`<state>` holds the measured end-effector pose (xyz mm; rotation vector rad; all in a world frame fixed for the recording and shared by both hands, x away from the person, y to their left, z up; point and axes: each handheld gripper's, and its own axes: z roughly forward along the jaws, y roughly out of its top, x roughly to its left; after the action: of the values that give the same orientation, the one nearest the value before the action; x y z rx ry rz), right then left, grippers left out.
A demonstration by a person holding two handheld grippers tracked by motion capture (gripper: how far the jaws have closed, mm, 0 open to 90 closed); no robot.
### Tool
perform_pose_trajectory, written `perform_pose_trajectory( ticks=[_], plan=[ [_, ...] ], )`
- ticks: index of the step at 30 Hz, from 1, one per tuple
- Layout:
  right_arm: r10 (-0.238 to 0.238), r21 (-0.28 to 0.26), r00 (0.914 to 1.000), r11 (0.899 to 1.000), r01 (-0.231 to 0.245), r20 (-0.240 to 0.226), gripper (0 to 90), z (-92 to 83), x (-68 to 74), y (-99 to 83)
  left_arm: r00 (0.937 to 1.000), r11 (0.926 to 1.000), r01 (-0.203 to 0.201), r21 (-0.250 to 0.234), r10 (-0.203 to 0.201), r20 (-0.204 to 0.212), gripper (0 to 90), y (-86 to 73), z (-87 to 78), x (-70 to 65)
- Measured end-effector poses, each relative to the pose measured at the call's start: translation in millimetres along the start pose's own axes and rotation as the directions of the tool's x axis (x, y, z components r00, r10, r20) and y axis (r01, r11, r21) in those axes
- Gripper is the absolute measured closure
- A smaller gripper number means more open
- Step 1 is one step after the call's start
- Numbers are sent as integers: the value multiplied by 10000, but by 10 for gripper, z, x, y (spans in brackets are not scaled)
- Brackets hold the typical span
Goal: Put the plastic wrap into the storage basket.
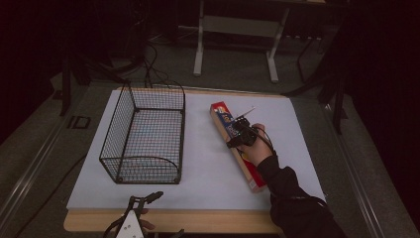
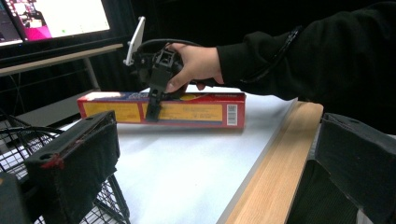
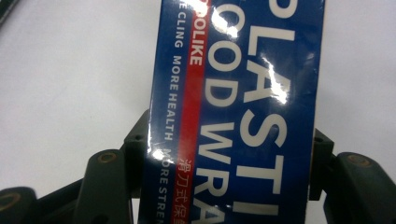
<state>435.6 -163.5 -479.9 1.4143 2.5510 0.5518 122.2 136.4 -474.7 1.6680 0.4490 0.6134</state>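
**Right gripper set over the wrap box; left gripper idle at the near edge**

A long plastic-wrap box (image 1: 236, 147) lies flat on the white sheet covering the tabletop (image 1: 208, 163), right of centre, running at a slant from its far end toward the near right. The right gripper (image 1: 241, 133), held in the person's right hand (image 1: 258, 148), sits down over the far half of the box. In the right gripper view its two fingers (image 3: 135, 144) stand one on each long side of the blue printed top face, right up against the edges; they look closed on the box, though the contact itself is hard to make out under the glare. From the left gripper view one dark finger reaches down the box's red and yellow side panel, and the box rests on the sheet.

A black wire basket (image 1: 143, 134) stands on the left part of the sheet, well apart from the box.

The left gripper (image 1: 141, 206) hovers at the near wooden edge of the tabletop, just in front of the basket. Its fingers (image 2: 77, 163) are spread wide, with nothing between them.
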Motion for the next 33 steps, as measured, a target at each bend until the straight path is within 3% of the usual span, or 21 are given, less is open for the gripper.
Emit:
perform_pose_trajectory(
  ticks=[20, 21, 33],
  plan=[
    [-396, -1199, 9990, 9919, 417, 196, 401, -343, 146, 148, 10000, 10000, 1, 4, -1, -21, 4, 0, 8, -1],
    [-507, -1560, 9986, 9864, 526, 161, 402, -417, 201, 188, 10000, 10000, -2, 6, 2, -23, 5, -1, 6, -2],
    [-1316, -2355, 9908, 9624, 1354, 318, 404, -642, 478, 389, 10000, 10000, 3, 11, -3, -33, 5, -1, 3, 2]
  ],
)
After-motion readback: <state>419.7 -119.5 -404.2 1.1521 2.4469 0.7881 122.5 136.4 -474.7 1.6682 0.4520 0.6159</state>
